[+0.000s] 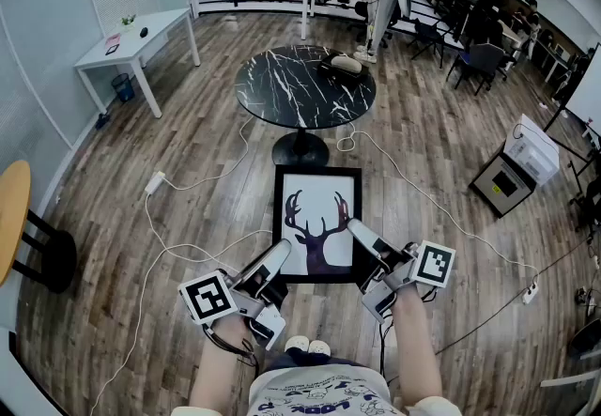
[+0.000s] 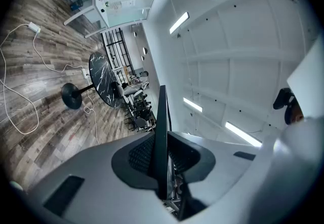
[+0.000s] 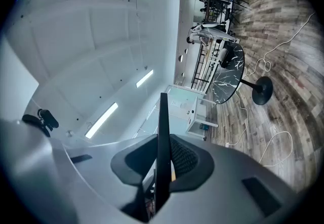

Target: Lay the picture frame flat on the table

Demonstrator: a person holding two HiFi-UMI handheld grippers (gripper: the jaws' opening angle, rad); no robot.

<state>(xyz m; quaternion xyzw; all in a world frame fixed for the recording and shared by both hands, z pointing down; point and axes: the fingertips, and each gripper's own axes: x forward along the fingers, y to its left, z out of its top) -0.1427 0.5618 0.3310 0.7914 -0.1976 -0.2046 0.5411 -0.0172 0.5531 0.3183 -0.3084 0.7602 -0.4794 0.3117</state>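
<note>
I hold a black picture frame (image 1: 317,222) with a deer-antler print in the air in front of me, above the wooden floor. My left gripper (image 1: 282,250) is shut on its lower left edge, and my right gripper (image 1: 360,234) is shut on its lower right edge. In the left gripper view the frame's edge (image 2: 161,132) stands as a thin dark bar pinched between the jaws of the left gripper (image 2: 162,162). The right gripper view shows the same: the frame's edge (image 3: 162,137) clamped in the right gripper (image 3: 163,167). The round black marble table (image 1: 291,90) stands just beyond the frame.
A small object (image 1: 346,65) lies on the marble table's far right side. White cables (image 1: 160,217) trail over the floor. A white desk (image 1: 141,34) stands at back left, a box on a stand (image 1: 515,170) at right, an orange stool (image 1: 11,217) at left. People sit at desks in the background.
</note>
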